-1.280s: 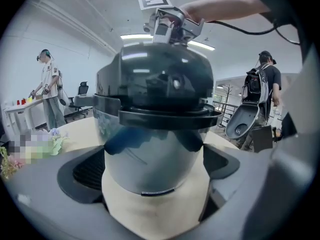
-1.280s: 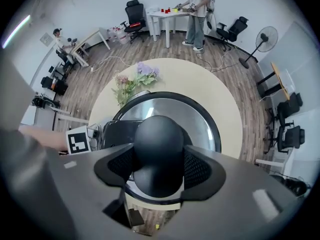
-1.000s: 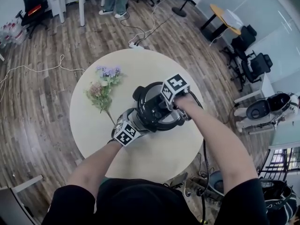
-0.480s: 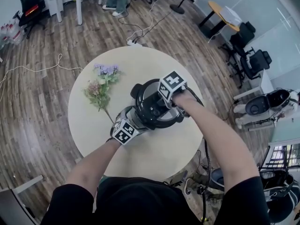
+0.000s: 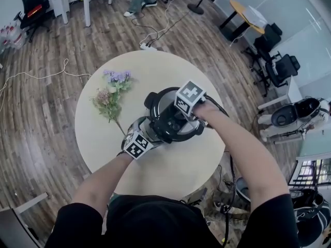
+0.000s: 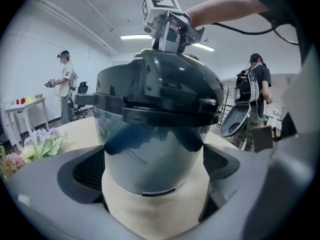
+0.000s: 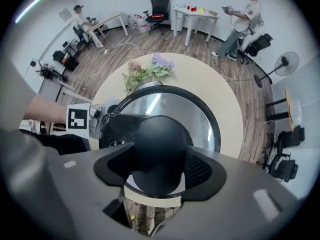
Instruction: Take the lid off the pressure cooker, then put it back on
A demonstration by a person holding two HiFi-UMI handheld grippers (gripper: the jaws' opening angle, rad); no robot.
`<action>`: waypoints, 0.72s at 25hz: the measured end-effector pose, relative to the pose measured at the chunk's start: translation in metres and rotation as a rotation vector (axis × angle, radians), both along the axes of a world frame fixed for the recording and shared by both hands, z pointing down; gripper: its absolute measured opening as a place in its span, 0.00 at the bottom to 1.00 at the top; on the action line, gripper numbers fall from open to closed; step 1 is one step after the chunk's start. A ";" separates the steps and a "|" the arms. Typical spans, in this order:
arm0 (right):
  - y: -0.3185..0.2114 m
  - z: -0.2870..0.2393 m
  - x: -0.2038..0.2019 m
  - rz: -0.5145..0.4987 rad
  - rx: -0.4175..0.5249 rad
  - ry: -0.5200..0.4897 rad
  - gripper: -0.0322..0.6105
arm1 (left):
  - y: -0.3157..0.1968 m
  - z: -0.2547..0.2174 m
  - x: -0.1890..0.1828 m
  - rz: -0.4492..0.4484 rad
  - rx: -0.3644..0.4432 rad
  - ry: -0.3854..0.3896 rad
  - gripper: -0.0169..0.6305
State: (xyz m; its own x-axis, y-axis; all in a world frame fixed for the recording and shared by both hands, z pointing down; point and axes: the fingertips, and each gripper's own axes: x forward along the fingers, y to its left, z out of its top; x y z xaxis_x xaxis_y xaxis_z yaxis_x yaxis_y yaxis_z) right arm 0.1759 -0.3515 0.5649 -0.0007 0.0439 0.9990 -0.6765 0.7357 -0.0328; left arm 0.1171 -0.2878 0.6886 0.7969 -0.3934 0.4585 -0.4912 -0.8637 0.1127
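Observation:
A steel pressure cooker stands on the round beige table, its black-rimmed lid seated on top. My left gripper clasps the pot's steel body from the near-left side, a pad against each side. From straight above, my right gripper is shut on the lid's black round knob. In the left gripper view the right gripper stands on top of the lid. The right gripper view shows the lid's shiny top and the left gripper at its left edge.
A bunch of purple and pink flowers lies on the table left of the cooker. A black cord trails off the table's right side. Chairs, tables, a fan and standing people are around the room, away from the table.
My right gripper has rolled a little on the knob. The lid stays on the pot, and the left gripper has not moved.

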 end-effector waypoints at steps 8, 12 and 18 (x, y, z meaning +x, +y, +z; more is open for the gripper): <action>0.005 -0.004 -0.002 -0.296 0.007 0.017 0.50 | -0.002 0.000 -0.001 0.022 -0.006 -0.019 0.94; 0.005 -0.005 -0.003 -0.385 0.015 0.029 0.51 | -0.002 0.000 -0.002 0.027 -0.007 -0.026 0.94; 0.004 -0.003 -0.005 -0.362 0.017 0.019 0.51 | -0.003 0.003 -0.003 0.025 -0.012 -0.031 0.94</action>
State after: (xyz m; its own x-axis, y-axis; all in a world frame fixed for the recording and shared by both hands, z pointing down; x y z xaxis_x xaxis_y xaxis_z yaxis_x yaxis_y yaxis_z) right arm 0.1711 -0.3471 0.5624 0.0309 0.0214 0.9993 -0.3725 0.9280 -0.0083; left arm 0.1140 -0.2904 0.6911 0.7916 -0.3681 0.4877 -0.4732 -0.8743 0.1081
